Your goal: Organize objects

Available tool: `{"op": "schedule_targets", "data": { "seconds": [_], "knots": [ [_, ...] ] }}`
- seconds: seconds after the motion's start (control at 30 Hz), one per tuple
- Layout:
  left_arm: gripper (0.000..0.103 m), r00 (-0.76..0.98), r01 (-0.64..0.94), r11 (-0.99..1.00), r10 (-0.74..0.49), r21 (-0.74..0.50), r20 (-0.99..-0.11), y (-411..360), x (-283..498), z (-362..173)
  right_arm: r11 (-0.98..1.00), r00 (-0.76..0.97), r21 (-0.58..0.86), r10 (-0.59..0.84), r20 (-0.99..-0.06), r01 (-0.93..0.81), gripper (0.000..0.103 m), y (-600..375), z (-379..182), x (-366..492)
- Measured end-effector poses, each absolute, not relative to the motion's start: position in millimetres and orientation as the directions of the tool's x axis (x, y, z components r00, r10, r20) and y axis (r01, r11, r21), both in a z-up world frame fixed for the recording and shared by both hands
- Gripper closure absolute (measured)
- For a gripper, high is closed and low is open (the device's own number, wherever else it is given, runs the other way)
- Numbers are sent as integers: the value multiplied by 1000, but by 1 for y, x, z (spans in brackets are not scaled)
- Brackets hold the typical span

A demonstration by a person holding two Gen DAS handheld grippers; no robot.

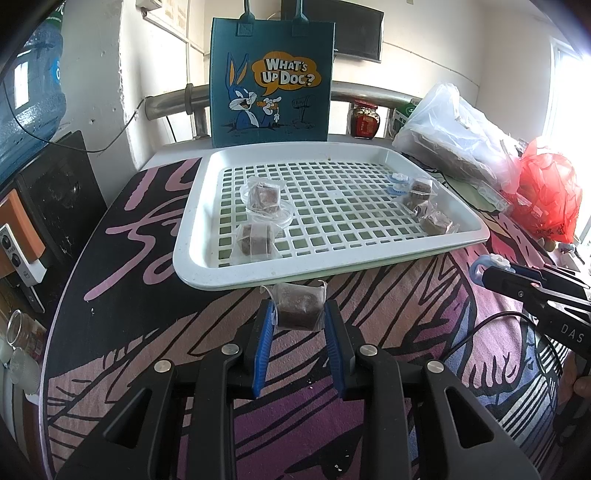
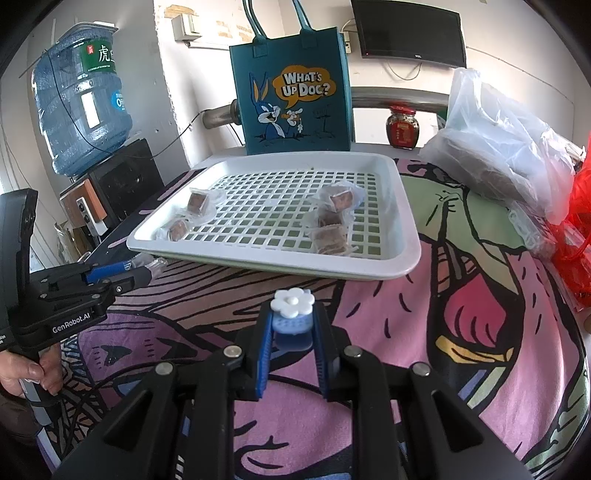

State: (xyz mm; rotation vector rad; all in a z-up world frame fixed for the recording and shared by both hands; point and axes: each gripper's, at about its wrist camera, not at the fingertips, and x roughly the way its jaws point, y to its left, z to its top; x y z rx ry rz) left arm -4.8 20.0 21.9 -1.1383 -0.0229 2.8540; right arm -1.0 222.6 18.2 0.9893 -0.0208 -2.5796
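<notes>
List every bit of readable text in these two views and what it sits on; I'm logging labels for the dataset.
"WHAT'S UP DOC?" on the teal tote bag.
"GenRobot.AI" on the left gripper body.
"DAS", cut off, on the right gripper body.
"虎", with a further character cut off, on the green label of the water jug.
Too small or blurred: the red-lidded jar label, the wall screen logo, the jug's blue sticker.

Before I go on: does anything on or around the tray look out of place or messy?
One thing: on the white tray, a blue clip lies at the right among the wrapped brown blocks, the only non-block there. The blocks lie in two loose, tilted clusters. Nothing looks spilled or damaged.
</notes>
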Motion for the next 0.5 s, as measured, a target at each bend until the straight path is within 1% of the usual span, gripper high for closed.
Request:
{"op": "schedule_targets", "data": {
  "seconds": [0.5],
  "knots": [
    [77, -725, -59, -997, 70, -39, -685, 21, -4, 23, -929, -684, 149, -353, -638, 340, 83, 223, 19, 0]
  ]
}}
